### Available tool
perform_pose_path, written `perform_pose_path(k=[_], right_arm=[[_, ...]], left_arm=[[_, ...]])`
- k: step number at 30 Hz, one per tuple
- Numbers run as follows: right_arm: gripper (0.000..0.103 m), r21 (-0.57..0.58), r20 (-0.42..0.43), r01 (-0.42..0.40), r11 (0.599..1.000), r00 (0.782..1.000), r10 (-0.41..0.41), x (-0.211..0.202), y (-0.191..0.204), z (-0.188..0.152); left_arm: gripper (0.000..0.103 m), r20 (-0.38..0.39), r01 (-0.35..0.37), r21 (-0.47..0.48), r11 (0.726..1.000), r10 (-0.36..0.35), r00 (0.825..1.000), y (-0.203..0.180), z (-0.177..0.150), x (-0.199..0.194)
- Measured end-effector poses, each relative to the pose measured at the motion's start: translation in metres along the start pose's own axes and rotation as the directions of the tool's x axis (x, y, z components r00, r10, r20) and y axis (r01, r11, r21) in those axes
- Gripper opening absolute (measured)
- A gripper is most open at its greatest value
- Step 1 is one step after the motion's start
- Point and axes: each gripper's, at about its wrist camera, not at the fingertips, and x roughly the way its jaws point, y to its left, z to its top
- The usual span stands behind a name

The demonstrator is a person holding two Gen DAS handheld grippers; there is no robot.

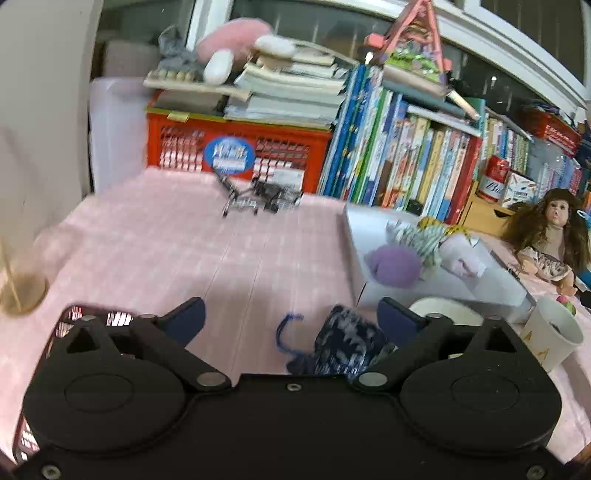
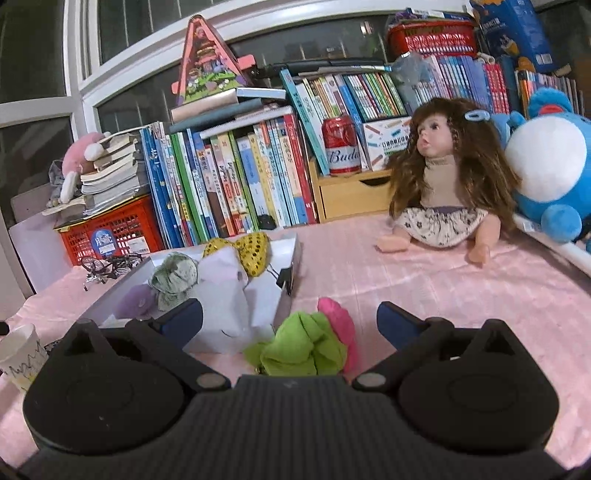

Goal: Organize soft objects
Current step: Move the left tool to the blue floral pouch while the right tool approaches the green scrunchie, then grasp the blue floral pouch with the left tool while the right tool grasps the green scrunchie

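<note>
Right wrist: pink tablecloth (image 2: 424, 280), bookshelf (image 2: 258, 173), window (image 2: 122, 33)

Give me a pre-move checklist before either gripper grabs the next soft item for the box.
1. Left gripper open: ok, jaws spread.
2. Navy pouch between the left fingers: ok, though close to the right one.
3. Right gripper open: ok.
4. Green cloth between the right fingers: ok, pink cloth touches it behind.
5. Room left in white box: cannot tell, several items already inside.
6. Paper cup clear of the left gripper's path: not ok, it stands close beside.
</note>
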Motion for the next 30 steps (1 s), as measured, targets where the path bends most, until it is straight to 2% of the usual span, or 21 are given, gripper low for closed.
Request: perform_pose_path(k=[2,4,7,14,16,18,20,22,30], right_arm=[[0.103,0.02,-0.006,-0.005,1.0,1.0,0.005,0.002,-0.002,-0.003],[0.101,0.041,-0.014,-0.005,0.999,1.0,0.005,0.005,-0.004,-0.004],[0.097,0.081,-0.033,-0.001,0.997,0.999,0.004,0.01,-0.008,-0.005],[0.091,0.141,-0.075,-0.004,0.99,0.997,0.015,0.021,-0.013,-0.007],[0.089,0.147,-0.089,-0.007,0.989,0.996,0.021,0.024,-0.013,-0.008],[0.086,0.154,-0.1,-0.007,0.988,0.995,0.023,0.027,-0.013,-0.008],[0.082,0.159,-0.112,-0.004,0.987,0.993,0.022,0.03,-0.013,-0.008],[0.071,0.153,-0.124,0.008,0.988,0.992,0.011,0.032,-0.011,-0.009],[0.037,0.092,-0.156,0.098,0.991,0.984,-0.083,0.03,-0.007,-0.009]], left_arm=[[0.08,-0.04,0.021,-0.049,0.999,-0.023,0.999,0.008,-0.005,0.004],[0.065,-0.093,0.059,-0.137,0.989,-0.072,0.993,0.019,-0.009,0.011],[0.052,-0.143,0.087,-0.243,0.966,-0.125,0.982,0.033,-0.011,0.023],[0.046,-0.198,0.12,-0.356,0.927,-0.2,0.959,0.041,-0.019,0.047],[0.039,-0.212,0.128,-0.405,0.905,-0.229,0.95,0.043,-0.022,0.054],[0.032,-0.21,0.12,-0.445,0.887,-0.234,0.949,0.043,-0.024,0.059],[0.027,-0.206,0.119,-0.439,0.891,-0.229,0.951,0.042,-0.024,0.059],[0.024,-0.203,0.116,-0.415,0.902,-0.217,0.955,0.038,-0.022,0.057],[0.023,-0.206,0.048,-0.234,0.971,-0.098,0.974,0.026,-0.021,0.03]])
